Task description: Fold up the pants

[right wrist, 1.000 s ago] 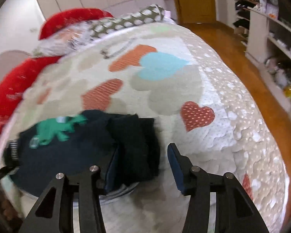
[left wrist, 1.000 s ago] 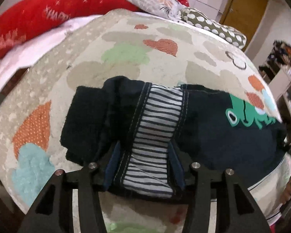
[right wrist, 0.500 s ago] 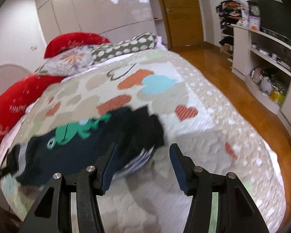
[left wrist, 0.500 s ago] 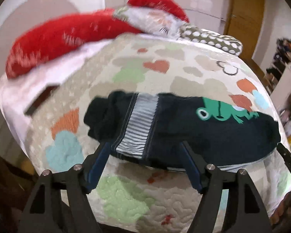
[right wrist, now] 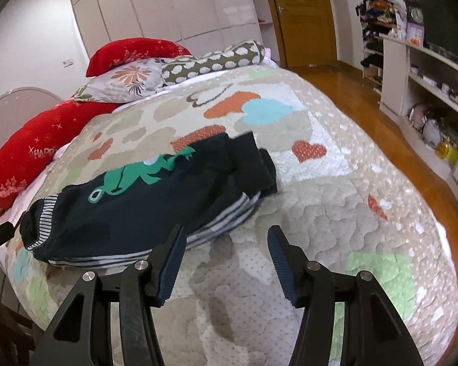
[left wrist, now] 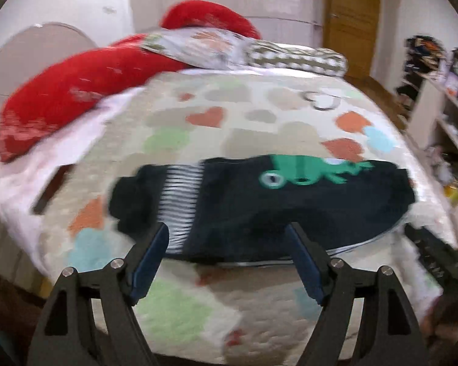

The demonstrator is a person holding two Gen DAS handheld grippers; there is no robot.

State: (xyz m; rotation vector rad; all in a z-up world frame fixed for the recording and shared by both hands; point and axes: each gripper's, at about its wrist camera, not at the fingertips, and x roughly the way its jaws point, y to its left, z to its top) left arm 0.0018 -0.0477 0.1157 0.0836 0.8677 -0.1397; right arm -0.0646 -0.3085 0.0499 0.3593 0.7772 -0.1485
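The dark navy pants lie folded in a long bundle on the heart-patterned quilt, with a green frog print on top and a striped band near their left end. My left gripper hovers back from their near edge; its jaws are opening and nothing is between them. In the right wrist view the pants lie left of centre, striped edges showing. My right gripper is open over bare quilt, just off the bundle's right end, holding nothing.
Red pillows, a floral pillow and a spotted bolster sit at the head of the bed. White shelves with clutter stand to the right across a wooden floor. A wooden door is behind.
The left gripper let go of the striped part of the pants, opened wide and drew back and up. The right gripper also drew back from the bundle's end. The pants stay folded.
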